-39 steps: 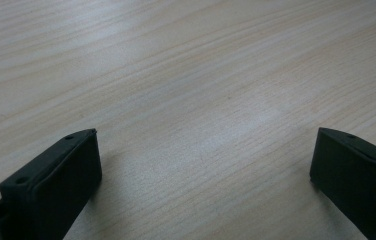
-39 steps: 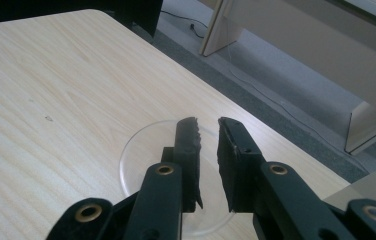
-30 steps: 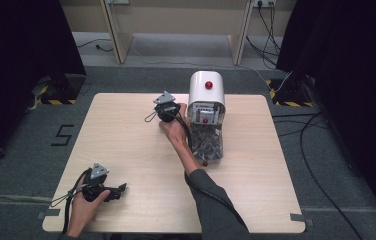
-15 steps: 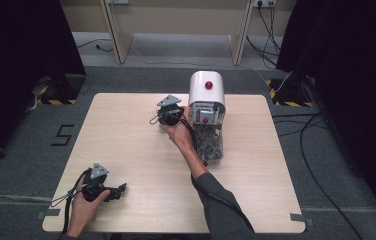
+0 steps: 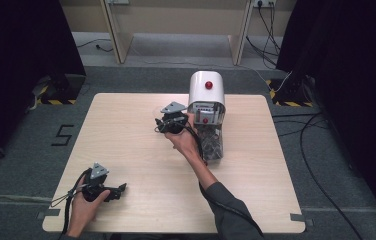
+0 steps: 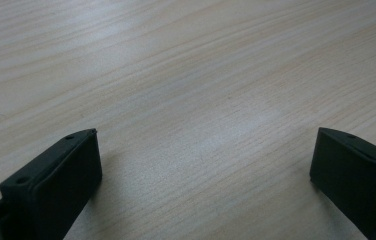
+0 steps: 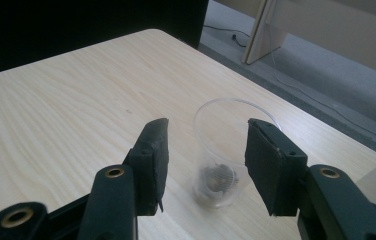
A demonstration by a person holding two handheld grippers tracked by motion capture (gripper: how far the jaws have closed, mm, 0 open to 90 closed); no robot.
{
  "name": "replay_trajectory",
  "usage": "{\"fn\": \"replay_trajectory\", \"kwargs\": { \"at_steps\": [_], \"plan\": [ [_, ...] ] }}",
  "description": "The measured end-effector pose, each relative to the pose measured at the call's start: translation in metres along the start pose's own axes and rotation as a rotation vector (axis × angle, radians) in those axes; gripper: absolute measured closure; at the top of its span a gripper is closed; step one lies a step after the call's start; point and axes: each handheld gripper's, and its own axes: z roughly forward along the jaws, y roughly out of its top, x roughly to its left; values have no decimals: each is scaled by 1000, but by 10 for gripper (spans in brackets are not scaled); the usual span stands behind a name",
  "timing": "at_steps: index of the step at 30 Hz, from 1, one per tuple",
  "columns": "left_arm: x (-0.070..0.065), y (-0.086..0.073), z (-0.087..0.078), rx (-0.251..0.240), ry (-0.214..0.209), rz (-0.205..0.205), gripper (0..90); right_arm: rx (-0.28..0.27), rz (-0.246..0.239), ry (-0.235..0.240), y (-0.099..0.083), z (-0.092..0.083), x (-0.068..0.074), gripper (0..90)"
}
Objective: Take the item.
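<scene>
A clear plastic cup (image 7: pixel 223 150) stands upright on the wooden table (image 7: pixel 66 110) with a small dark lump at its bottom. My right gripper (image 7: pixel 206 130) is open, and its jaws have just been opening. The cup stands just past the fingertips, in line with the gap, and neither pad presses on it. In the high view the right gripper (image 5: pixel 172 120) sits left of a white machine with a red button (image 5: pixel 206 90). My left gripper (image 5: pixel 115 191) rests at the near left of the table, open over bare wood (image 6: pixel 206 135).
A clear container with dark pieces (image 5: pixel 212 145) stands in front of the machine, beside my right forearm. Cables trail over the grey floor on the right (image 5: pixel 321 150). Wooden furniture legs (image 5: pixel 116 30) stand beyond the far edge of the table.
My right gripper has shifted a little toward the near side of the table, with the forearm following. The left hand and its gripper have stayed where they were.
</scene>
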Motion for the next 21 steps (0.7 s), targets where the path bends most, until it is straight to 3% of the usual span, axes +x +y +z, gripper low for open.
{"fn": "replay_trajectory", "kwargs": {
  "at_steps": [11,21],
  "plan": [
    [0,0,0,-2,1,-1,0,-23,-20,57,-9,-31,3,504],
    [0,0,0,-5,1,-1,0,-35,-12,75,-21,-51,-2,495]
  ]
}}
